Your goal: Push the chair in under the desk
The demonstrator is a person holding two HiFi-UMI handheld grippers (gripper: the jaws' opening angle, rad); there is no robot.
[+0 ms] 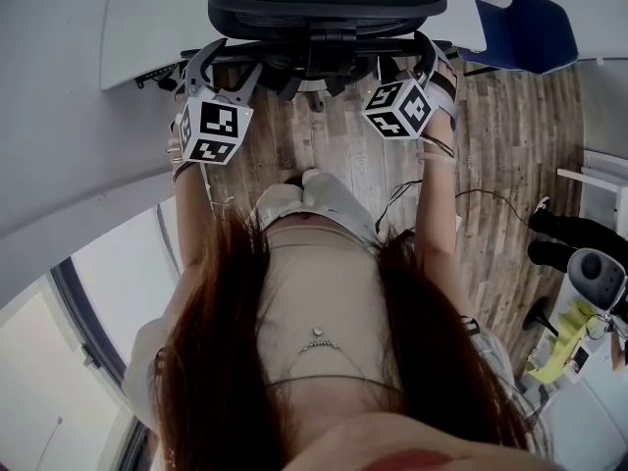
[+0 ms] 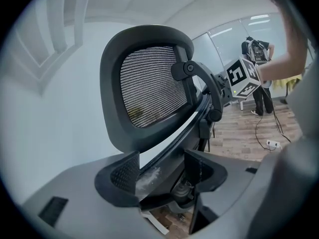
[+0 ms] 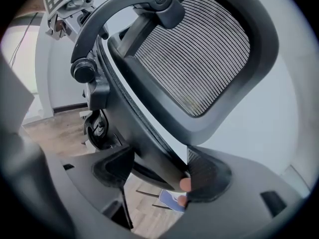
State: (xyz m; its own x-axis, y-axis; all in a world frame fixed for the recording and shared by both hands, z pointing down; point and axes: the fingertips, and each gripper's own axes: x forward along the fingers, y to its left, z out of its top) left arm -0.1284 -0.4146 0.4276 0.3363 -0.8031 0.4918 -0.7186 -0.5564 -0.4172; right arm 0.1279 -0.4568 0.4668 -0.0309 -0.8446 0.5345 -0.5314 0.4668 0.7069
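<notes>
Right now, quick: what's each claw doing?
Left claw: closed on the chair frame.
Right claw: closed on the chair frame.

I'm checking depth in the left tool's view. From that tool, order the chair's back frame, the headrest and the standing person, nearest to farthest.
1. Back frame: between the jaws, bottom centre.
2. Headrest: just above and beyond, centre left.
3. Standing person: far back, upper right.

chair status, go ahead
left gripper and right gripper clamped on chair back frame; chair back at desk edge; nothing seen blocking
</notes>
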